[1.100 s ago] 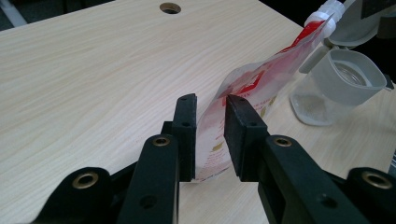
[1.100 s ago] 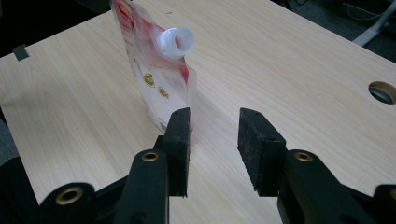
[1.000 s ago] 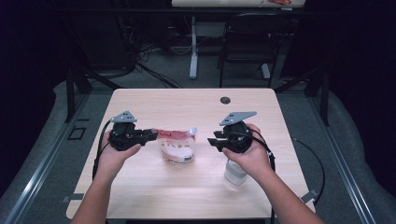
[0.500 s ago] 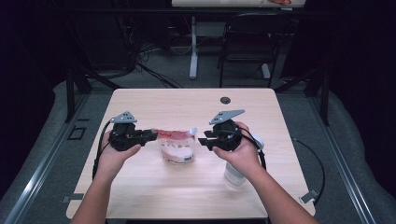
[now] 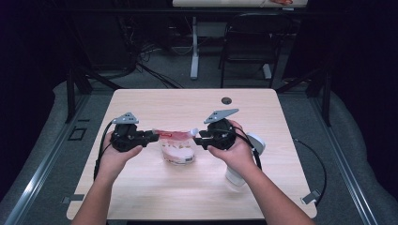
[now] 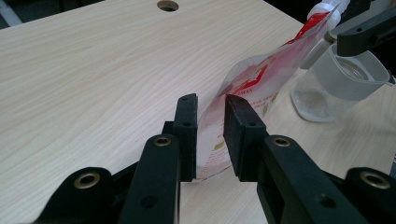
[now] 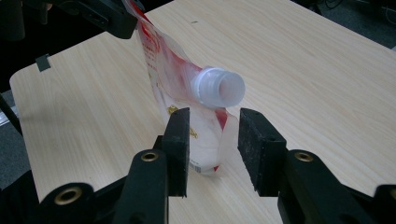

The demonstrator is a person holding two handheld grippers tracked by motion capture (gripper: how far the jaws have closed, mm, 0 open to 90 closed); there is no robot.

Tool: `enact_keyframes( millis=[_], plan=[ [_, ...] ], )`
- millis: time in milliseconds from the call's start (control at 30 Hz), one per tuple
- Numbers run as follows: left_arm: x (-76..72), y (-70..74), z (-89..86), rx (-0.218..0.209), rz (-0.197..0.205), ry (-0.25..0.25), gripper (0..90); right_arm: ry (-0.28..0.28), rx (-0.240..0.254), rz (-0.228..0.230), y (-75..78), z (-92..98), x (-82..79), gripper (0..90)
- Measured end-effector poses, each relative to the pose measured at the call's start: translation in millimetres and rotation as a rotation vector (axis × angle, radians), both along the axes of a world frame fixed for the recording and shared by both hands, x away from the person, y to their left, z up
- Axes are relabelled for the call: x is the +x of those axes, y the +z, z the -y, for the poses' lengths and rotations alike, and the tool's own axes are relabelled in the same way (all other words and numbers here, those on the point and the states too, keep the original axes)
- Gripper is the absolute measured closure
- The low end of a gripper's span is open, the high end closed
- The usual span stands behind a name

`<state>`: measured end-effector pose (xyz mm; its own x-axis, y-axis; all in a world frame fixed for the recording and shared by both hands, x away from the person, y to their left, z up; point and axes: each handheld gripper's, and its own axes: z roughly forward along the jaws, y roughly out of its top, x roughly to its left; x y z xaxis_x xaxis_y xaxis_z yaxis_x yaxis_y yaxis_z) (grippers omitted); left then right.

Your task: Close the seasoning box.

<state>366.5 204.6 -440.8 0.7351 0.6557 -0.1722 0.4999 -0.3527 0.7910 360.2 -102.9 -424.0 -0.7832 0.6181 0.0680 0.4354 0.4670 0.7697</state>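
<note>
**Left claw pinches pouch, right claw spread by the spout**

Left gripper (image 5: pixel 151 136) is clamped on the top edge of the red-and-clear spouted pouch (image 5: pixel 177 147); in the left gripper view both pads sit tight vs. the film w/ the pouch (image 6: pixel 261 79) running away btwn them toward its cap. Pouch stands upright on the wooden table (image 5: pixel 187 105), roughly mid-table, base on the wood, and serves as ref point for everything below.

Right gripper (image 5: pixel 198 139) sits just right of the pouch at spout height, jaws apart, not pressing anything. In the right gripper view the white screw cap (image 7: pixel 219 87) is just above and slightly beyond the gap btwn the pads, w/ the lower part of the pouch (image 7: pixel 177 79) seen btwn them; can't tell if the near pad brushes the film.

Clear plastic jar (image 5: pixel 237 176) stands right of the pouch and nearer the person, partly hidden under the right hand (image 5: pixel 234 150); in the left gripper view it is just past the pouch's spout end. Left hand (image 5: pixel 117 152) holds its tool left of the pouch. Round cable hole (image 5: pixel 226 100) lies beyond the pouch, near the far table edge.
</note>
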Motion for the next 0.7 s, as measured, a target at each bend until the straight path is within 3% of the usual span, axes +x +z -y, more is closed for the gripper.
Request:
enact_keyframes(
  millis=[700],
  plan=[
    [-0.3, -0.3, 1.8, 0.012, 0.018, 0.003, 82.1, -0.016, 0.013, 0.009, -3.2, -9.8, 3.8, 66.6]
  ],
)
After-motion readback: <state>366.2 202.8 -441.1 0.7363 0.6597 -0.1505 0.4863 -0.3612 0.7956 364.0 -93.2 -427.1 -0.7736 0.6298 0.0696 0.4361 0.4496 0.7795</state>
